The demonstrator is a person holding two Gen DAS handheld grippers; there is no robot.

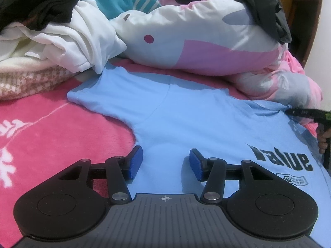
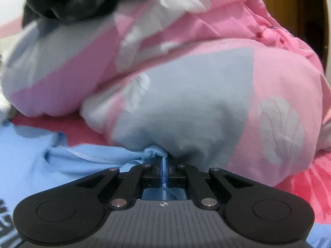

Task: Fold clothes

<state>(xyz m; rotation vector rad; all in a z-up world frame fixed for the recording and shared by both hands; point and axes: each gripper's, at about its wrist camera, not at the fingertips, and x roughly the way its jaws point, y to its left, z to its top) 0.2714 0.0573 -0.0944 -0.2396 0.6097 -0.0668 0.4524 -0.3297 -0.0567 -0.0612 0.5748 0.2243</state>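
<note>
- Garment: the light blue T-shirt [image 1: 186,119] lies spread flat, printed side up, on the pink blanket [image 1: 51,136]. One sleeve extends toward the piled laundry. No fold is visible in it yet.
- Right gripper [image 2: 164,165]: jaws closed tight on a bunched edge of the T-shirt (a thin ridge of blue cloth runs between the pads). In the left wrist view it shows at the far right edge, pulling small creases into the cloth.
- Left gripper [image 1: 166,163]: jaws about half open, hovering over the lower body of the shirt. Nothing is between the blue pads [image 1: 136,161].
- Progress, judged: early stage. One corner is secured; the second grasp and every fold remain.
- Still unfolded: a white garment [image 1: 68,41] and a black garment [image 1: 35,2] heaped behind, plus a dark grey garment [image 1: 269,6] lying on the bedding.
- Surface: a bed. A pink, white and grey duvet [image 2: 186,103] is bunched just beside the shirt, touching the gripped edge.
- Room: a wooden door frame [image 1: 306,31] and a pale wall at the right.
</note>
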